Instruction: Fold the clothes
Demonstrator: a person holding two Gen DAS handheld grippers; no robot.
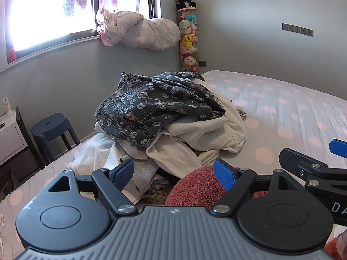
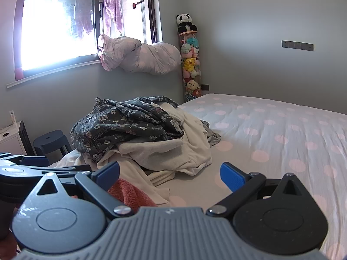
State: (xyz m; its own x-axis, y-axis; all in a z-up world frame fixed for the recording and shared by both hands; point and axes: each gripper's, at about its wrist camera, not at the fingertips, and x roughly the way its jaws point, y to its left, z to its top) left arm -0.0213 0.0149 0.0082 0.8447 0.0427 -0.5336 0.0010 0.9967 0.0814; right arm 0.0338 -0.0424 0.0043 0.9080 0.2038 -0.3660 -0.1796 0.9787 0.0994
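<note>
A heap of clothes lies on the bed: a dark floral denim garment (image 1: 151,106) (image 2: 128,125) tops cream and white pieces (image 1: 206,136) (image 2: 173,153). A fuzzy red garment (image 1: 199,186) (image 2: 130,192) sits nearest, just under both tools. My left gripper (image 1: 173,173) is open above the red garment's left edge, its right pad (image 1: 224,173) against the fabric. My right gripper (image 2: 169,173) is open over the sheet, the red garment beneath its left finger (image 2: 108,172). The right gripper's blue tip (image 1: 338,147) shows at the edge of the left wrist view.
The bed (image 2: 271,134) has a grey sheet with pink dots, stretching wide to the right. A dark stool (image 1: 52,130) and white nightstand (image 1: 10,130) stand left of the bed. A bundled duvet (image 1: 141,30) rests on the windowsill; a tube of plush toys (image 1: 189,41) fills the corner.
</note>
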